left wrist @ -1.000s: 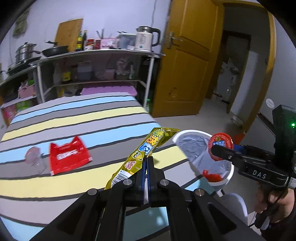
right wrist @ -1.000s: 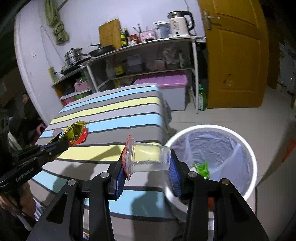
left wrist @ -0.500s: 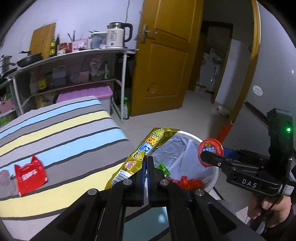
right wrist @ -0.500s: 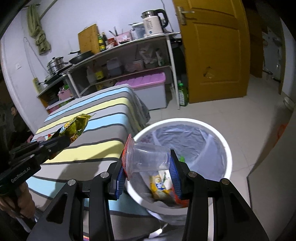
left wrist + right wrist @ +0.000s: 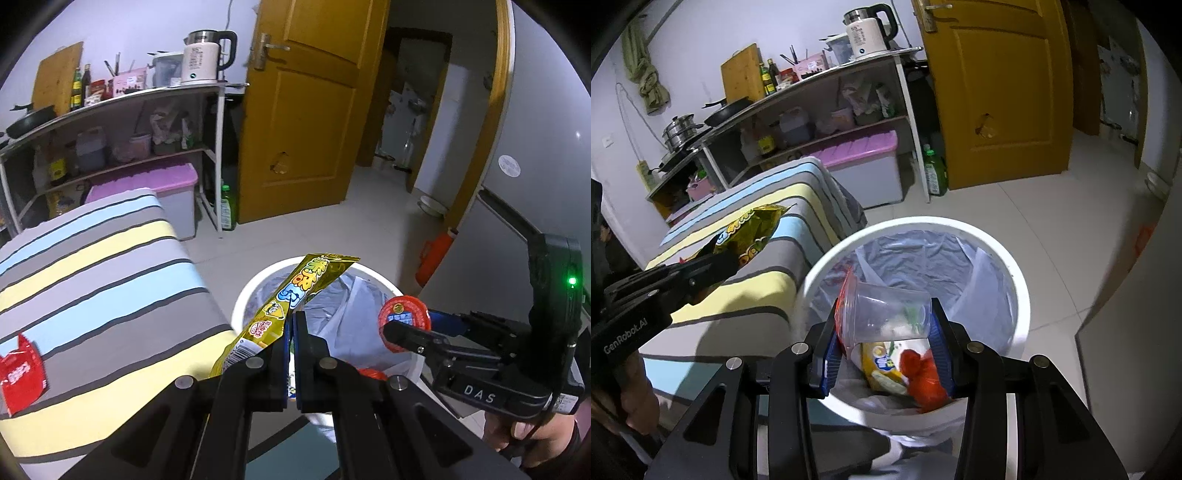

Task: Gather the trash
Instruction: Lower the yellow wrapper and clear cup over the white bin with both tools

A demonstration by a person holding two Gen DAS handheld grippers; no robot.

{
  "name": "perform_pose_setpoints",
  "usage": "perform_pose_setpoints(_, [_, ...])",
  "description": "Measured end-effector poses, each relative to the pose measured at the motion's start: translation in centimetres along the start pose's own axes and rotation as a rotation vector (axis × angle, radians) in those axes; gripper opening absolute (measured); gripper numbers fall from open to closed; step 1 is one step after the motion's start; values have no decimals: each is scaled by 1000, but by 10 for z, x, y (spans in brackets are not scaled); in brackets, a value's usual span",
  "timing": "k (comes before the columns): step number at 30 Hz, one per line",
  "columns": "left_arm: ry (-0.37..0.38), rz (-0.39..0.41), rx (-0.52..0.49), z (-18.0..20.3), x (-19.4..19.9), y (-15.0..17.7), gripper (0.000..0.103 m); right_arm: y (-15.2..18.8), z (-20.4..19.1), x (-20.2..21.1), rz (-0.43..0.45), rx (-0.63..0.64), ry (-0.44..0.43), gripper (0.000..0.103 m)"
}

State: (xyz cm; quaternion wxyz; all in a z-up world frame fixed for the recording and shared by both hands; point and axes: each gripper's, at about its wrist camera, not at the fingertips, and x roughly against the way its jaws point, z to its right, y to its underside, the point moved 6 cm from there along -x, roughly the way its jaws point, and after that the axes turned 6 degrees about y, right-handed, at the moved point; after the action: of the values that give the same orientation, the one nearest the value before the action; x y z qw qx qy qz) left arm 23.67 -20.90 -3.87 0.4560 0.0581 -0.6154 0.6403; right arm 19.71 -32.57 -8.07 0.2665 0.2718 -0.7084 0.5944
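Note:
My left gripper [image 5: 290, 332] is shut on a yellow snack wrapper [image 5: 295, 299] and holds it over the near rim of the white trash bin [image 5: 243, 295]. My right gripper [image 5: 886, 325] is shut on a clear plastic cup with a red lid [image 5: 886, 314], held on its side above the open bin [image 5: 1015, 273]. The bin has a grey liner and holds wrappers and red trash [image 5: 919, 373]. The right gripper with the cup's red lid [image 5: 404, 321] also shows in the left wrist view. A red wrapper [image 5: 20, 373] lies on the striped table [image 5: 110, 280].
A metal shelf rack [image 5: 812, 110] with a kettle, pans and bottles stands behind the table. A purple-lidded storage box [image 5: 864, 162] and a green bottle [image 5: 932, 173] sit below it. A yellow door [image 5: 997, 92] is at the right, with tiled floor around the bin.
Both grippers have moved right from over the table to over the bin, each keeping hold of its item. The red wrapper has stayed on the table.

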Motion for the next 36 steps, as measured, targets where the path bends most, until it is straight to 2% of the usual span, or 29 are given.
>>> perform_pose_setpoints(7, [35, -12, -7, 11, -22, -2, 2, 2, 11, -6, -11, -15, 26, 45])
perform_pose_setpoints(10, [41, -25, -7, 10, -28, -2, 4, 2, 15, -8, -9, -25, 28, 51])
perform_pose_setpoints(17, [49, -26, 2, 8, -31, -2, 20, 2, 18, -8, -2, -31, 27, 52])
perform_pose_setpoints(20, [58, -16, 3, 8, -29, -4, 22, 2, 19, -7, 2, -31, 27, 52])
perform_pose_setpoints(24, [80, -14, 4, 10, -30, -3, 38, 1, 18, -4, 11, -32, 28, 52])
perform_pose_setpoints(28, [94, -7, -1, 12, -28, -3, 44, 2, 18, 0, 17, -29, 27, 52])
perform_pose_setpoints(30, [108, 0, 0, 12, -25, -3, 52, 2, 17, 1, 16, -27, 26, 52])
perform_pose_setpoints(32, [117, 4, -1, 13, -23, -2, 55, 2, 16, 1, 18, -26, 25, 52])
perform_pose_setpoints(36, [107, -25, 20, 4, -24, 4, 55, 1, 15, 2, 19, -24, 22, 52])
